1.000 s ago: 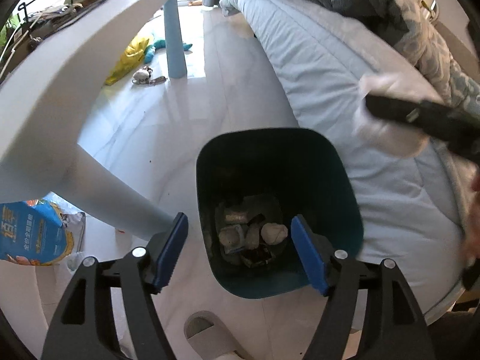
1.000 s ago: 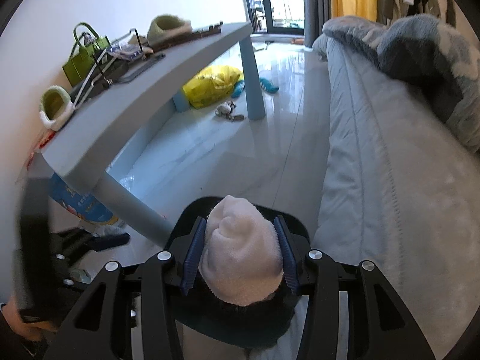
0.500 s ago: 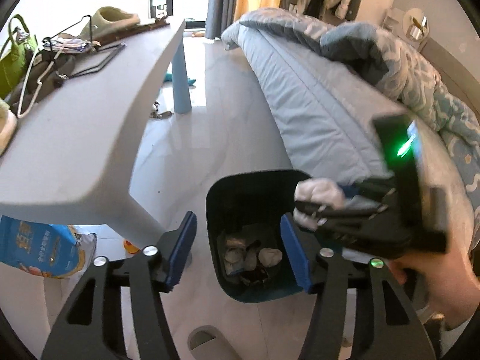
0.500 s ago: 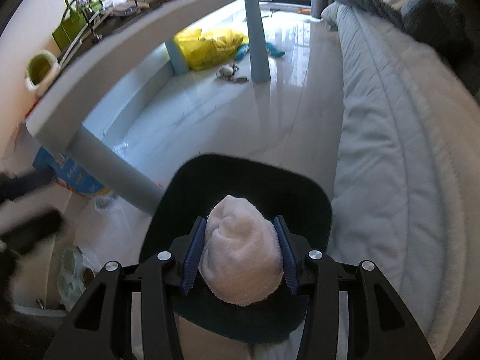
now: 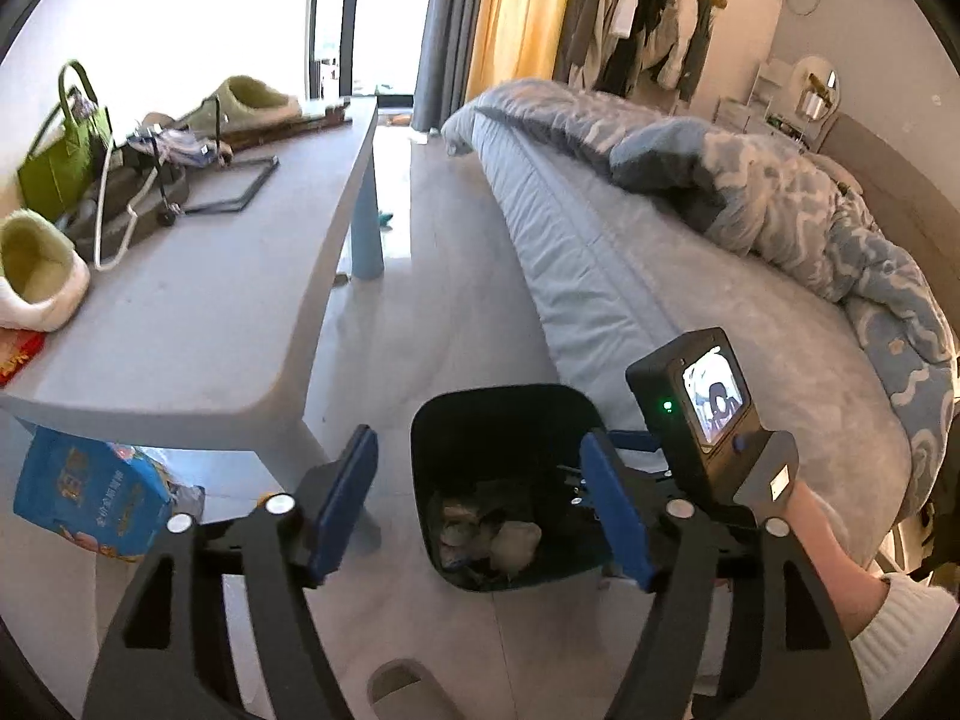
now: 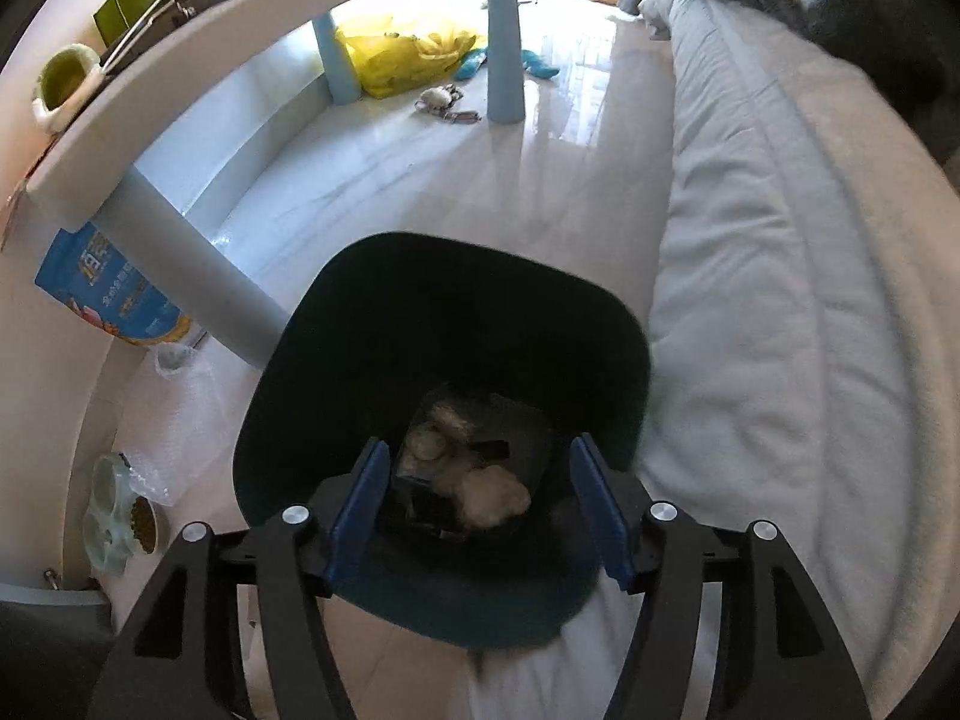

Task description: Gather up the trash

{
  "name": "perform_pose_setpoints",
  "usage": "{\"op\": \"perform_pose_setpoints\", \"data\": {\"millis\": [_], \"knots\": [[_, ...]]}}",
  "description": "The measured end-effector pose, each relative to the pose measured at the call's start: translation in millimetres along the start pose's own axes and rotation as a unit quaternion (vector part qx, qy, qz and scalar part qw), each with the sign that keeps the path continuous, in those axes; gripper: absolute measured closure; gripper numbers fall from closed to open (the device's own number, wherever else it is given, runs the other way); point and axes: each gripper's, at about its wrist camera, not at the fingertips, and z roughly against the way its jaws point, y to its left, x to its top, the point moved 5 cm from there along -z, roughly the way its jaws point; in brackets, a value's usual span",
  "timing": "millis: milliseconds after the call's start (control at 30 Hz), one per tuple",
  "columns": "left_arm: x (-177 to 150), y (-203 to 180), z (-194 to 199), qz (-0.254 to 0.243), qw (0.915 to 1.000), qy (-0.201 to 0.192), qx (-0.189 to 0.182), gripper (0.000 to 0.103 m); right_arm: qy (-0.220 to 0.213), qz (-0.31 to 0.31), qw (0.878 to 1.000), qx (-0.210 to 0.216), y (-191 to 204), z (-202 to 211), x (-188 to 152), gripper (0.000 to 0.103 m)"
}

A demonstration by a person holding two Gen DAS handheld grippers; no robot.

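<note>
We are at the drop step: our right gripper (image 6: pixel 480 516) hangs directly over the dark bin (image 6: pixel 336 372), jaws opening with nothing between them. A pale wad (image 6: pixel 486 495), probably tissue, lies among the trash inside the bin. Our left gripper (image 5: pixel 480 510), also opening and empty, hovers beside the bin. Next we must find more litter away from the bin.

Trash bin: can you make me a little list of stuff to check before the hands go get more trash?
1. Right tool let go: ok, jaws opening, nothing between them.
2. White wad inside the trash bin: ok, it lies among the other trash.
3. Left tool free: ok, jaws opening, empty.
4. Bin upright with room left: ok, trash only covers the bottom.
5. Tools clear of each other: cannot tell, the right one sits close beside the left tool's right finger.
6. More trash spotted: cannot tell, the yellow bag lies on the floor by the table leg.
</note>
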Motion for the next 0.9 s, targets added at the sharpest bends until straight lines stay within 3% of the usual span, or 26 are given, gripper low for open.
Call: {"op": "perform_pose_setpoints", "data": {"millis": [200, 367, 533, 700, 900], "knots": [[-7.5, -15.5, 41.1, -0.014, 0.9989, -0.032, 0.033, 0.015, -0.08, -0.027, 0.996, 0.005, -4.7, 73.8, -7.1, 0.039], [-20.3, -29.7, 84.0, -0.008, 0.9956, -0.086, 0.035, 0.004, -0.17, -0.036, 0.984, -0.035, -13.5, 158.7, -40.8, 0.025], [-35.3, -52.1, 112.9, -0.025, 0.9922, -0.116, 0.038, 0.003, -0.243, -0.068, 0.967, -0.044, -32.9, 226.9, -86.0, 0.015], [-46.5, -72.6, 136.4, -0.042, 0.9895, -0.137, 0.016, 0.003, -0.296, -0.071, 0.948, -0.09, -42.3, 287.2, -123.5, 0.003], [-62.2, -92.2, 155.4, -0.056, 0.9874, -0.148, 0.006, 0.003, -0.339, -0.085, 0.928, -0.127, -54.7, 352.3, -170.9, 0.003]]}}
